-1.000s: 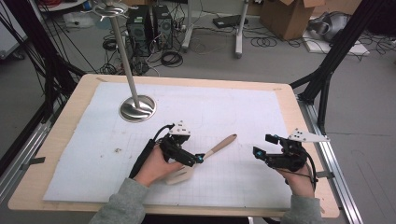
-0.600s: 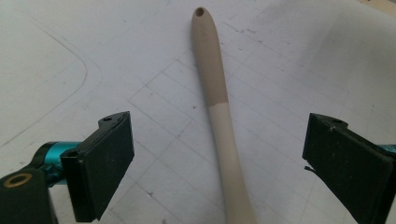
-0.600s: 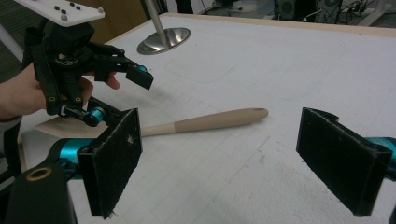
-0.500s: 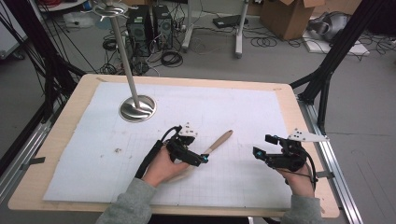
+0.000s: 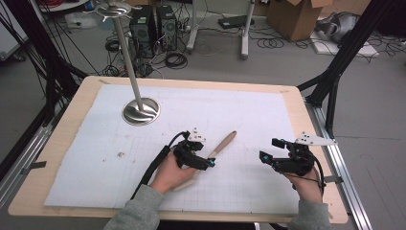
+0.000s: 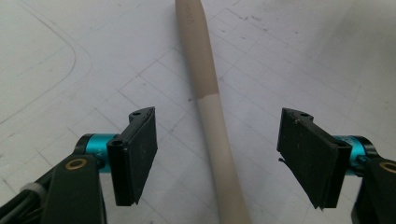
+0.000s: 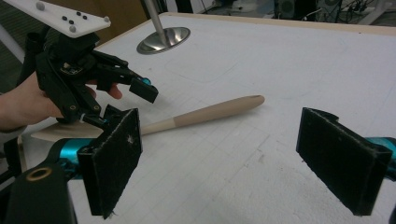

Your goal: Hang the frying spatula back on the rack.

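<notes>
Left gripper (image 5: 207,162) sits over the wooden spoon (image 5: 221,144), jaws spread wide on either side of the handle, not touching it as far as we can see. In the left gripper view we see the spoon handle (image 6: 212,112) run straight up between the two black jaws, darker wood at the far end, paler near us. Right gripper (image 5: 266,157) is well apart, at the right side of the white mat (image 5: 268,110), jaws also wide apart and holding nothing. From the right gripper view we see the left gripper (image 7: 123,99) above the spoon (image 7: 210,112), with the spoon's pale broad end (image 7: 58,132) under the left hand (image 7: 21,102) and the tapered handle pointing toward the mat's middle. We note the spoon lies flat on the mat, slanted, near the front centre. Metal stand (image 5: 140,111) with round base stands at the far left of the mat, well apart from both grippers. Mat covers the wooden table (image 5: 72,110).
</notes>
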Tool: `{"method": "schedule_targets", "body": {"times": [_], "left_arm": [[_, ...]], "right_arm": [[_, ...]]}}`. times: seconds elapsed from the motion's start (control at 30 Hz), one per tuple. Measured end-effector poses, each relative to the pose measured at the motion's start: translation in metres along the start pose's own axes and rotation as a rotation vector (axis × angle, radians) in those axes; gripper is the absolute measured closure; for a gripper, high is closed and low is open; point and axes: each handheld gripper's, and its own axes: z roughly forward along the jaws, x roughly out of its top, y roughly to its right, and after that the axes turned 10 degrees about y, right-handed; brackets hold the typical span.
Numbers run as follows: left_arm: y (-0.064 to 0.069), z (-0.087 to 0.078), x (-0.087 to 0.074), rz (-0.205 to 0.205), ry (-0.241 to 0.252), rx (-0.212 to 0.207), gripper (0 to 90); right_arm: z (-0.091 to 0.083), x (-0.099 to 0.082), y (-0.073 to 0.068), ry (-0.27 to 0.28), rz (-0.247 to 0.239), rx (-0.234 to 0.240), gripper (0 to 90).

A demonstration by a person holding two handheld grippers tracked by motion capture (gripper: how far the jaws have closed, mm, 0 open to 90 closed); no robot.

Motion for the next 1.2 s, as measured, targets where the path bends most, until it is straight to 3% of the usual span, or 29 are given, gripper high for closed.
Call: {"method": "schedule_targets", "body": {"times": [0.37, 0.6, 0.7, 1.2], "left_arm": [[0.005, 0.008, -0.005, 0.003, -0.027, 0.007, 37.8], [0.005, 0.011, -0.009, -0.019, -0.042, 0.004, 42.5], [0.007, 0.011, -0.009, -0.006, -0.056, 0.016, 46.3], [0.009, 0.007, -0.014, 0.004, -0.04, 0.034, 62.5]], "right_arm": [[-0.001, 0.0, 0.0, 0.001, -0.001, 0.002, 13.4], [0.0, 0.0, 0.001, -0.001, -0.002, 0.001, 13.5], [0.0, 0.0, 0.0, -0.003, 0.002, 0.001, 13.4], [0.002, -0.002, 0.001, -0.018, 0.009, 0.002, 13.4]]}}
